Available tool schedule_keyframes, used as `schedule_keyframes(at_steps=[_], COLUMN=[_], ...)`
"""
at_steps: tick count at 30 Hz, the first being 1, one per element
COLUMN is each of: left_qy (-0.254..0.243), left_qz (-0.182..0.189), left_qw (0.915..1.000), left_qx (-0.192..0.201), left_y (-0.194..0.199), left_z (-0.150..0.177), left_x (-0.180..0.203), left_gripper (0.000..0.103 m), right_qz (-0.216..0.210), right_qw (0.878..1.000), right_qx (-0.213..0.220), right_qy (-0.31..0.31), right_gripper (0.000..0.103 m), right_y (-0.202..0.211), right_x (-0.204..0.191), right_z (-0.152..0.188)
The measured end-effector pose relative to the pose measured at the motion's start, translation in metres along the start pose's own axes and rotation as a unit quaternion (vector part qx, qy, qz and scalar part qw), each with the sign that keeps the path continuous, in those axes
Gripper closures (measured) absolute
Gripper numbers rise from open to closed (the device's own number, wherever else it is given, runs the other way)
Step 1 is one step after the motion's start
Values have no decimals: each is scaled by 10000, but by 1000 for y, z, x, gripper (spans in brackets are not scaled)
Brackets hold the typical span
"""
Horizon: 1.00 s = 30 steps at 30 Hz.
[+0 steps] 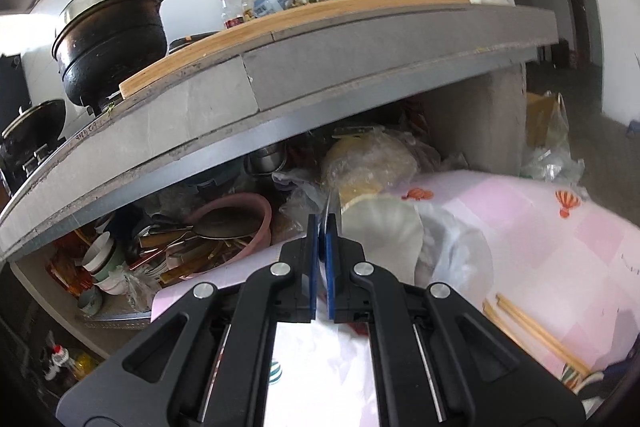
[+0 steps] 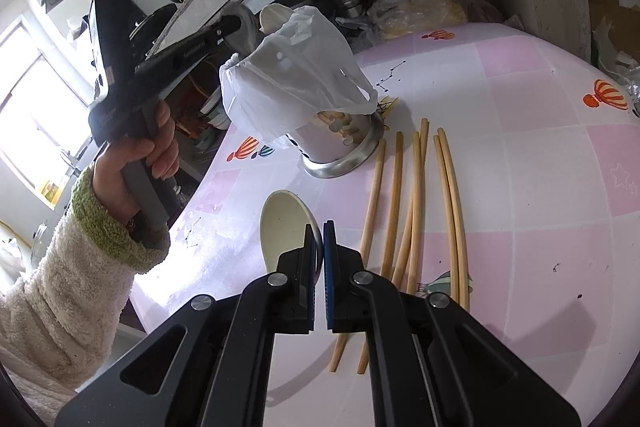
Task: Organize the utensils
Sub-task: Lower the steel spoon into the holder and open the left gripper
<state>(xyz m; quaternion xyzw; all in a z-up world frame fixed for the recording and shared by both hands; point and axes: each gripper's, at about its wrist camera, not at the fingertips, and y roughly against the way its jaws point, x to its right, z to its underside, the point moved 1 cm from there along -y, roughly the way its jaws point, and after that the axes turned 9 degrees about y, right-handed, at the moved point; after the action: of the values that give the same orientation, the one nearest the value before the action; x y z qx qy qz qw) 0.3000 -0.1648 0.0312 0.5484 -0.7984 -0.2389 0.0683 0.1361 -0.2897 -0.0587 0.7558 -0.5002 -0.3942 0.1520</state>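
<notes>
Right wrist view: we raise our left hand-held gripper (image 2: 240,27), clamped on a spoon (image 2: 246,31) above the bagged holder (image 2: 340,143); our right hand-held gripper (image 2: 320,227) hovers closed, empty, over the surface (image 2: 540,187) beside chopsticks (image 2: 404,207).

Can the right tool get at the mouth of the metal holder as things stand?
Probably not. A white plastic bag covers the top of the holder, and the left tool sits shut at the bag's upper edge. Only the holder's base is bare.
</notes>
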Motion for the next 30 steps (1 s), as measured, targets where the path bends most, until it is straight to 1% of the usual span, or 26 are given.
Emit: schedule_keyframes(at_steps=[4, 8, 12, 14, 16, 18, 20, 21, 23, 24, 25, 29, 30], left_qy=[-80, 7, 163, 260, 402, 498, 557, 606, 668, 688, 719, 864, 898], left_qz=[-65, -108, -89, -90, -20, 22, 53, 63, 48, 35, 27, 59, 77], left_qw=[9999, 9998, 9990, 9984, 9977, 9971, 9968, 9966, 9964, 9964, 9963, 9957, 9954], left_qx=[-119, -187, -405, -493, -547, -576, -578, -559, -518, -504, -476, -342, -328], left_y=[-1, -2, -6, -8, -8, -6, -4, -2, 3, 4, 7, 23, 26], left_z=[8, 10, 11, 11, 10, 9, 8, 7, 6, 5, 4, 1, 1], left_x=[-1, -6, -12, -15, -18, -21, -22, -24, -26, -27, -28, -35, -36], left_gripper=[100, 100, 100, 98, 98, 93, 77, 73, 55, 50, 44, 29, 28], right_qz=[-26, -31, -30, -32, -30, -20, -14, -12, -11, -11, -14, 7, 11], right_qw=[10000, 10000, 10000, 10000, 10000, 10000, 10000, 10000, 10000, 10000, 10000, 10000, 10000], right_qx=[1, 1, 13, 18, 18, 20, 28, 33, 35, 35, 34, 58, 66], right_qy=[-2, -2, -9, -16, -13, -7, -10, -13, -13, -11, -11, 13, 16], right_gripper=[99, 99, 99, 99, 99, 99, 99, 99, 99, 99, 99, 99, 99], right_y=[0, 0, 0, 1, 1, 1, 2, 2, 2, 2, 2, 2, 2], right_x=[-1, -1, -2, -2, -2, -2, -2, -1, -1, -2, -2, -3, -3], right_z=[1, 1, 1, 1, 1, 1, 1, 0, 0, 1, 1, 0, 0])
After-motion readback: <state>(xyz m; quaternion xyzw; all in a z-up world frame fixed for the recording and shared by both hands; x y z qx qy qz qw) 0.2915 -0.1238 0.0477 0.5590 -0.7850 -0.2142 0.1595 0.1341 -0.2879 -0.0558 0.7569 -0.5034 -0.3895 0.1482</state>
